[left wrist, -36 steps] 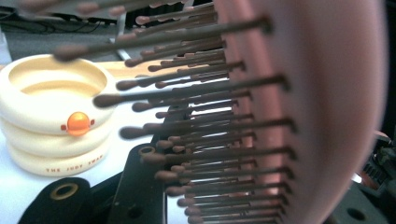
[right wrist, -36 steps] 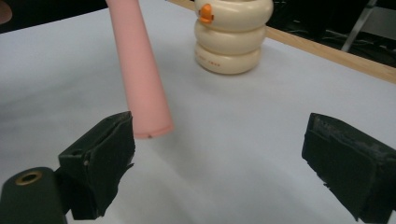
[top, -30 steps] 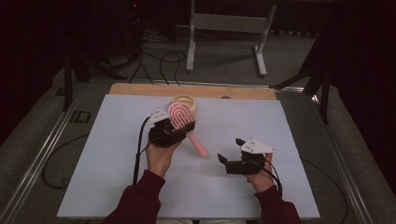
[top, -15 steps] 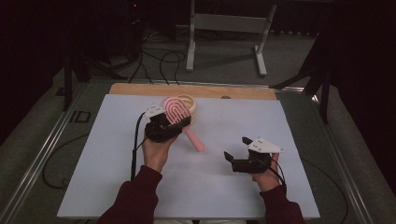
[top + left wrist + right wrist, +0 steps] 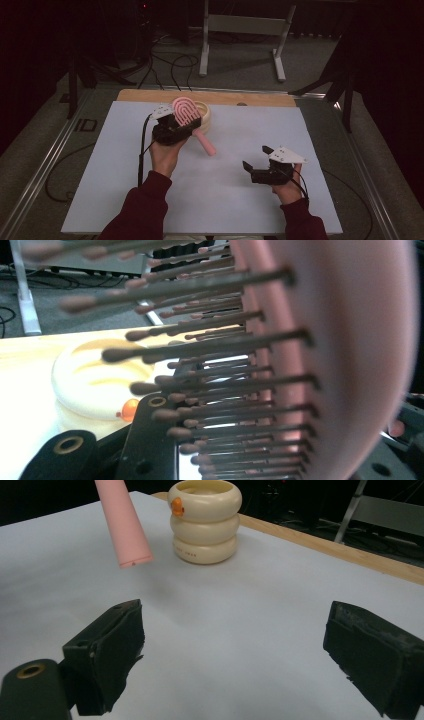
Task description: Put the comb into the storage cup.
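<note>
In the left gripper view the pink hairbrush (image 5: 350,360) is blurred and cut off by the edges. It hides part of the cream ringed cup (image 5: 95,380). In the right gripper view its handle's upper part is cut off.

Both arms wear dark red sleeves (image 5: 141,210). Each hand carries a black gripper with a pale grey three-cornered plate on top: left gripper (image 5: 176,125), right gripper (image 5: 255,159). A black cable (image 5: 142,150) trails from the left one. The jaws are blocky with worn black pads (image 5: 367,655) and brass-ringed holes (image 5: 31,670)
</note>
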Demonstrator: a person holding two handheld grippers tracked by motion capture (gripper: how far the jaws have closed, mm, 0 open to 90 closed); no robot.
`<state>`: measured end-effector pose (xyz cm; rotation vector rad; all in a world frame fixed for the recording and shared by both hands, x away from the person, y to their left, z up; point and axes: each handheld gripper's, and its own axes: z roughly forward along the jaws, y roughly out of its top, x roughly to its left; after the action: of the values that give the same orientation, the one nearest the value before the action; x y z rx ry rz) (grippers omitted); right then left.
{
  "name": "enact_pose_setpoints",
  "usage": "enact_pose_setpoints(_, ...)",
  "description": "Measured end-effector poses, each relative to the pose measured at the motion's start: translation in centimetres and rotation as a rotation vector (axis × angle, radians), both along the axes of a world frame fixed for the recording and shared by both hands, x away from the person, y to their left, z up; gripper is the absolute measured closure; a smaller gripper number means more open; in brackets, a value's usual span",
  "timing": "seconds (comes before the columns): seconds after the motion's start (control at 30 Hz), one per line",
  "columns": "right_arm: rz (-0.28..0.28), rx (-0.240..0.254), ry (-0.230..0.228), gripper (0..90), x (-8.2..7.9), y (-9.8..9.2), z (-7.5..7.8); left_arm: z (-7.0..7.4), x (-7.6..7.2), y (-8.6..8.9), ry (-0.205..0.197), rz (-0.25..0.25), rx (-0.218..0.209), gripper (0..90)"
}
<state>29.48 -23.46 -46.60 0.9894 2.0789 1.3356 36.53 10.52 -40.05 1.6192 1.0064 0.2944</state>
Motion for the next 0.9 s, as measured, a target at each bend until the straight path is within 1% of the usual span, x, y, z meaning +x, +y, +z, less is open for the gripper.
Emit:
enact_pose_setpoints(0.3,-0.006,0.001,0.0,9.3,-0.1,-0.3,0.2,0.4,1.3,0.3,0.007,0.011,-0.006,62.9)
enact_pose_setpoints(0.4,-0.008,0.009,0.001,9.3,-0.1,-0.5,0.3,0.6,1.7,0.4,0.001,0.014,-0.005,62.9)
enact_pose_setpoints(0.6,-0.011,0.01,0.0,9.3,-0.1,-0.6,0.3,0.9,2.4,0.5,-0.004,0.019,0.001,62.9)
enact_pose_setpoints(0.7,-0.01,0.011,-0.001,9.3,-0.1,-0.7,0.3,1.0,3.0,0.7,0.007,0.024,-0.016,62.8)
enact_pose_setpoints(0.9,-0.013,0.012,0.0,9.3,0.0,-0.7,0.3,1.3,3.8,0.8,0.01,0.034,-0.021,62.8)
